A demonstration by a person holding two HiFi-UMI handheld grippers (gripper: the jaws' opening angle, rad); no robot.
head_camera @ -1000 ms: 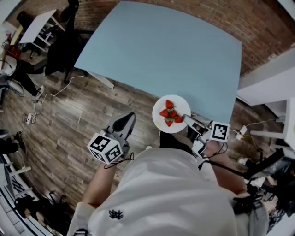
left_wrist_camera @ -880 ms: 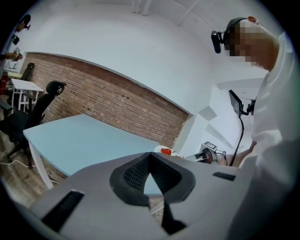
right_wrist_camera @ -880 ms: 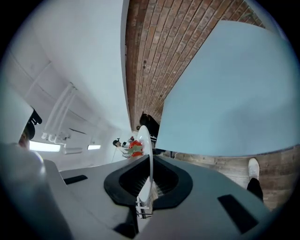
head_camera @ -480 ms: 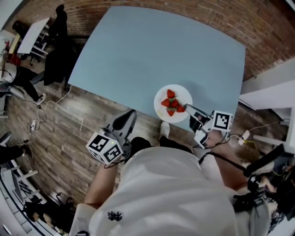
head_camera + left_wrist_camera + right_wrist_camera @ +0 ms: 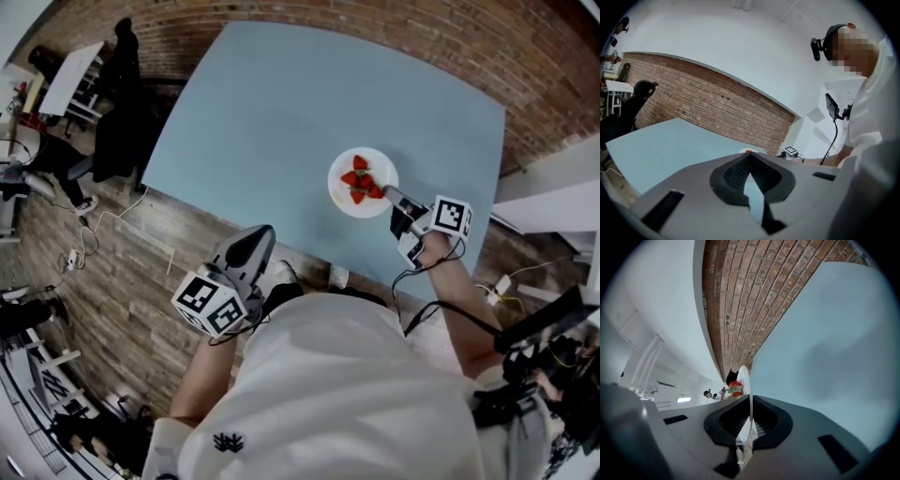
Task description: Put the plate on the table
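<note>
White plate (image 5: pixel 336 189) carrying strawberries (image 5: pixel 362 182) is over the pale blue table (image 5: pixel 272 103), toward its near right part; whether it touches the surface cannot be read. Right gripper (image 5: pixel 387 195) pinches the plate's near rim, jaws clamped on the thin edge. Left gripper (image 5: pixel 264 233) hangs just off the table's near edge, above the wood floor (image 5: pixel 131 272), jaw tips pressed together with nothing between. Brick wall (image 5: pixel 534 56) lies beyond the table. Black chair (image 5: pixel 122 112) and white desk (image 5: pixel 70 61) stand off the far left corner.
</note>
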